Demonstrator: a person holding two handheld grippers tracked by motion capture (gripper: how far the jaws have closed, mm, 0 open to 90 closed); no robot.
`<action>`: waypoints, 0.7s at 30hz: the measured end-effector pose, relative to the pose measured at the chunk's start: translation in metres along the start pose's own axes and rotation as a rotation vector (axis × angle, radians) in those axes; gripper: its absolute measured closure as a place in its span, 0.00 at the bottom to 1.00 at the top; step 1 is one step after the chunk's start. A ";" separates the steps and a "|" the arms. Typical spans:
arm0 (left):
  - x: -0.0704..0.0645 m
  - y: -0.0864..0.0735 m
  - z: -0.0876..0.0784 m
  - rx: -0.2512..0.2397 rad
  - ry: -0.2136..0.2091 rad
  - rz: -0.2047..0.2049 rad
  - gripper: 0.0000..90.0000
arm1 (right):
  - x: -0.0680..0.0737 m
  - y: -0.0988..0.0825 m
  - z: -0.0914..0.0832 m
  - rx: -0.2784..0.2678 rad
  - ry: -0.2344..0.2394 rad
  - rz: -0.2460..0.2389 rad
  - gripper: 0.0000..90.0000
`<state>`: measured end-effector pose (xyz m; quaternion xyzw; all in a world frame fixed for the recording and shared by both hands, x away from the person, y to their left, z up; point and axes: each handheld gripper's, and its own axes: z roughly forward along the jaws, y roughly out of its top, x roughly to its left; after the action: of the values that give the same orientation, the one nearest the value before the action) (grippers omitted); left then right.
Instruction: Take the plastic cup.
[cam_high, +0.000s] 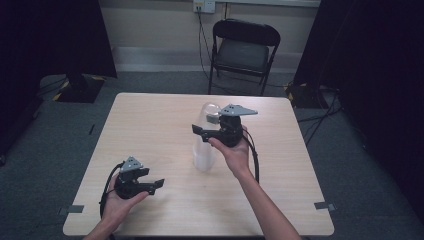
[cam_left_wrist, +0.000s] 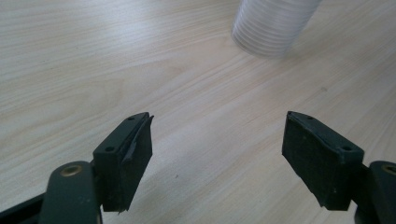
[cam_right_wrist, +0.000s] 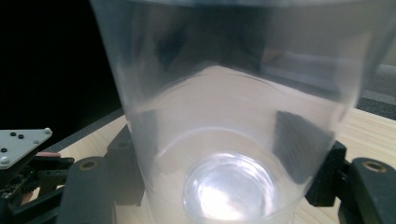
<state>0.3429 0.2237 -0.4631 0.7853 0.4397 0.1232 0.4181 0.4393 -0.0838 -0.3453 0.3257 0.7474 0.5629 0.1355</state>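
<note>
Clear plastic is sitting between the right claw's (cam_high: 206, 131) jaws: a see-through cup (cam_right_wrist: 233, 116) with both black pads lying against its lower wall, one each side, near the base. Jaws are standing partly closed, at cup width, so I am reading this as a grasp on the cup rather than a loose straddle. In the high view the cup appears inverted, rounded base up, and is sitting on top of a stack of cups (cam_high: 203, 152) that is standing upright mid-surface, long axis vertical. Right claw is coming in from the stack's right side, roughly level, jaws pointing left, hand underneath the body.

Key relation: the stack is running straight down from the grasped cup, so the coming move is probably a straight pull upward along that axis; any tilt is risking dragging the lower cups over.

Left claw (cam_high: 156, 184) is resting low near the front left of the wooden surface (cam_high: 150, 115), jaws wide apart, nothing between them, pointing toward the stack's ribbed base. It is well apart from the stack; the right hand is clearly the nearer one. Beyond the surface a black folding chair (cam_high: 244, 50) is standing on grey floor
</note>
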 end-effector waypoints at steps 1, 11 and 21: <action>0.000 0.000 0.000 0.000 0.000 0.000 0.27 | 0.000 0.000 0.000 0.000 0.000 0.000 0.34; -0.006 0.001 -0.001 -0.019 -0.027 -0.003 0.29 | 0.001 0.001 -0.020 -0.019 -0.020 -0.005 0.34; -0.009 0.004 -0.001 -0.040 -0.057 0.029 0.30 | 0.000 0.002 -0.045 -0.041 -0.040 -0.006 0.34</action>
<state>0.3394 0.2164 -0.4575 0.7864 0.4136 0.1157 0.4440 0.4139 -0.1177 -0.3288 0.3318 0.7340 0.5710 0.1585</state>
